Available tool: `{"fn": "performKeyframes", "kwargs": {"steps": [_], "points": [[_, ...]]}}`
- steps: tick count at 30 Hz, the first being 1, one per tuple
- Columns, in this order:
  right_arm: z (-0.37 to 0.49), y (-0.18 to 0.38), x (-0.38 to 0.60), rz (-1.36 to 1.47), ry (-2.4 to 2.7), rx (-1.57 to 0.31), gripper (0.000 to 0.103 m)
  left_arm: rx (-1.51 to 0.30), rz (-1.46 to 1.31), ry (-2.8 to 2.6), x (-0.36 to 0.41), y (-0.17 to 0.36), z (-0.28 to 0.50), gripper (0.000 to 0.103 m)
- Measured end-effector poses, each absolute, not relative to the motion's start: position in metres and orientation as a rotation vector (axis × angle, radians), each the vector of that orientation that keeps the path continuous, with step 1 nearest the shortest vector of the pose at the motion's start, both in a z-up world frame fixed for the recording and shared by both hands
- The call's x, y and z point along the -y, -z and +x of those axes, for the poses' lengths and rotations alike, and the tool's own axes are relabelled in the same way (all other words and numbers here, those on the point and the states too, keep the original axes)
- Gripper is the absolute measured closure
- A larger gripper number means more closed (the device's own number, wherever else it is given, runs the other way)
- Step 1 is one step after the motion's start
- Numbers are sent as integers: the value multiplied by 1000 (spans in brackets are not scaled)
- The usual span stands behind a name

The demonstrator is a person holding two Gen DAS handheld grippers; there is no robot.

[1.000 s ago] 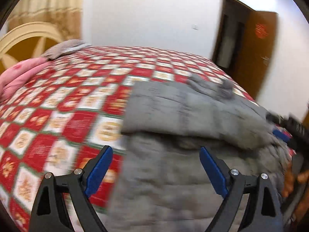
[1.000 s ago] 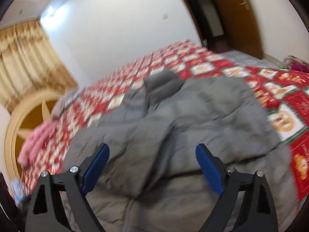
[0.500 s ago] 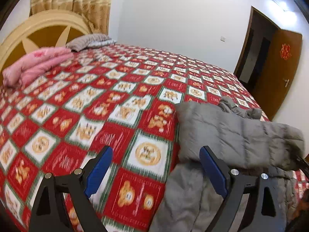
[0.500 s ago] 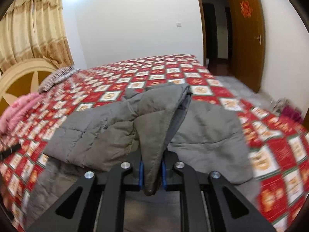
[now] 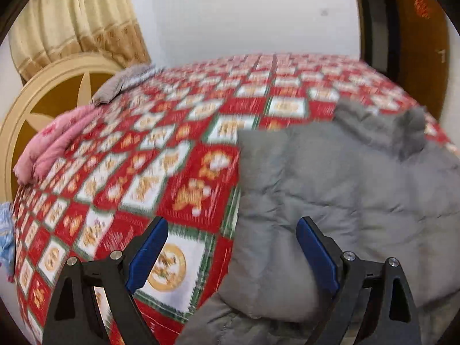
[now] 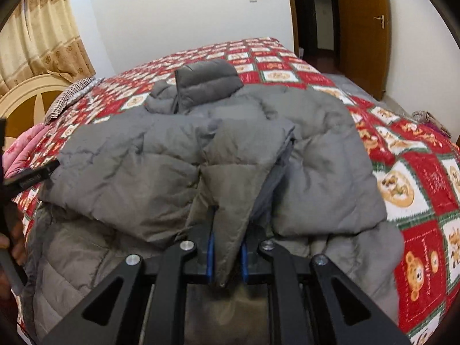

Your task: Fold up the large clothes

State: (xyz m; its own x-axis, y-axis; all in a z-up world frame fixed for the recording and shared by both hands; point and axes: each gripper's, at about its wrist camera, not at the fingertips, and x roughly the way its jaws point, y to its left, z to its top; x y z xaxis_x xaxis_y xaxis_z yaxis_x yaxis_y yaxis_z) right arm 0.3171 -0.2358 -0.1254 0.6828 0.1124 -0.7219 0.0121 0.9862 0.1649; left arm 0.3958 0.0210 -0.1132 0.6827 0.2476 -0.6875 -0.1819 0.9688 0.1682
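jacket: grey puffer jacket (image 6: pixel 302 155) lies on the bed, over the red-and-white checked bedspread (image 6: pixel 417 189), sleeves folded in over the body, hood (image 6: pixel 207 83) at the far end.
right gripper (image 6: pixel 225 247): blue pads clamp a raised fold of the jacket near its hem; jaws nearly together, cloth between them.
left gripper (image 5: pixel 230 253): jaws spread wide, nothing pinched; poised over the jacket's left edge, one blue pad above bedspread, the other above grey fabric.
left view only: pink quilt (image 5: pixel 54 141) and grey pillow (image 5: pixel 123 83) by the round headboard (image 5: pixel 57 86); picture is motion-blurred.
right view only: the clamped fold, the full jacket outline, a person's hand (image 6: pixel 13 238) on a black handle at the left edge, open door (image 6: pixel 365 28).
writing: red emblem on the door, not readable; no brand visible on the jacket.
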Motion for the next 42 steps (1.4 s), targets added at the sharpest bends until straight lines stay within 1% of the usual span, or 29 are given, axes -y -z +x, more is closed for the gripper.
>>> {"fn": "performKeyframes", "kwargs": {"steps": [4, 6, 9, 11, 12, 13, 15, 18, 20, 21, 25, 28, 31, 37, 42], "points": [[318, 137, 252, 254, -62, -846, 86, -807, 50, -261, -32, 145, 397, 11], [318, 140, 254, 281, -60, -840, 86, -837, 30, -241, -34, 150, 403, 10], [314, 141, 249, 245, -46, -820, 85, -850, 33, -246, -32, 154, 406, 10], [311, 137, 246, 220, -31, -818, 78, -845, 45, -251, -30, 152, 405, 10], [308, 133, 246, 208, -18, -830, 69, -845, 34, -242, -32, 152, 403, 10], [306, 130, 248, 205, -7, -843, 57, -852, 11, -215, -36, 150, 401, 10], [294, 113, 255, 233, 4, -841, 47, -869, -35, -139, -48, 142, 394, 10], [276, 69, 268, 241, 13, -734, 44, -826, -122, -90, -68, 115, 380, 10], [284, 45, 271, 226, 29, -697, 42, -756, -140, -77, -73, 91, 377, 10], [296, 32, 271, 235, 25, -688, 38, -724, -131, -81, -72, 78, 378, 10], [364, 12, 259, 304, -11, -702, 37, -679, -73, -79, -61, 44, 400, 10], [423, 19, 248, 364, -20, -761, 37, -690, -43, -75, -50, 44, 419, 10], [465, 31, 238, 428, 5, -796, 37, -725, -44, -51, -34, 67, 434, 10], [531, 51, 226, 478, 51, -870, 37, -793, 12, -61, -9, 138, 438, 10], [566, 74, 228, 485, 128, -941, 37, -803, 6, -65, -10, 147, 439, 10]]}}
